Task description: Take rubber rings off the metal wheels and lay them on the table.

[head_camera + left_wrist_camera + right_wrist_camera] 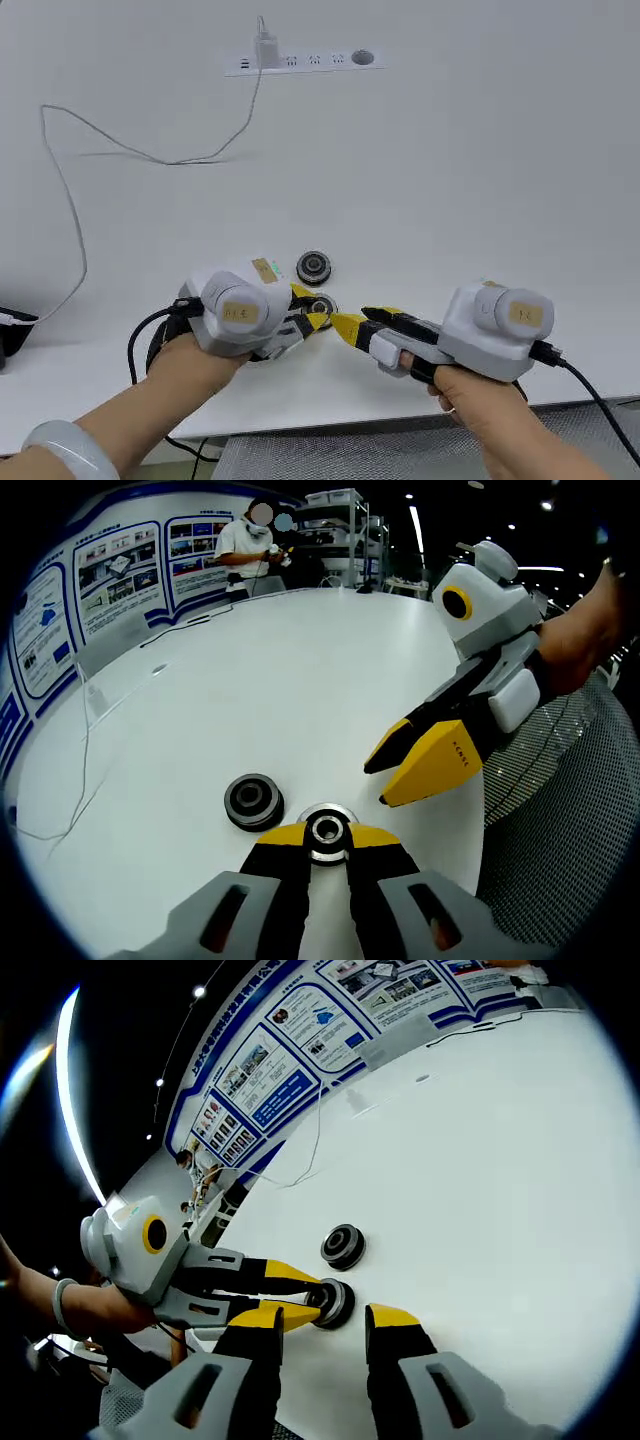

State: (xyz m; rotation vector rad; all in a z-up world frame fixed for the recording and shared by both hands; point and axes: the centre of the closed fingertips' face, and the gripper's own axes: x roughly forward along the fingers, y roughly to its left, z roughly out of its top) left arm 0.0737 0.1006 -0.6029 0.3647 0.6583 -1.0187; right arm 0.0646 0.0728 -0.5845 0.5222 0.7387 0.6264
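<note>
Metal wheel (pixel 327 830) pinched between the left gripper's (pixel 325 838) yellow tips, low at the near part of the white table (pixel 450 200).
In the left gripper view its bored face looks straight back along the jaws, so its axle runs with the gripper. The right gripper view shows it edge-on, with a dark band round the rim. The right gripper (pixel 328 1317) stands parted and empty, close by. A second wheel (pixel 314 267) sits just beyond.

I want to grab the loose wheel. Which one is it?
Look at the white table, just beyond the left gripper. A dark metal wheel sits there alone, touching nothing; the other wheel, nearer you, is pinched between that gripper's jaws.
</note>
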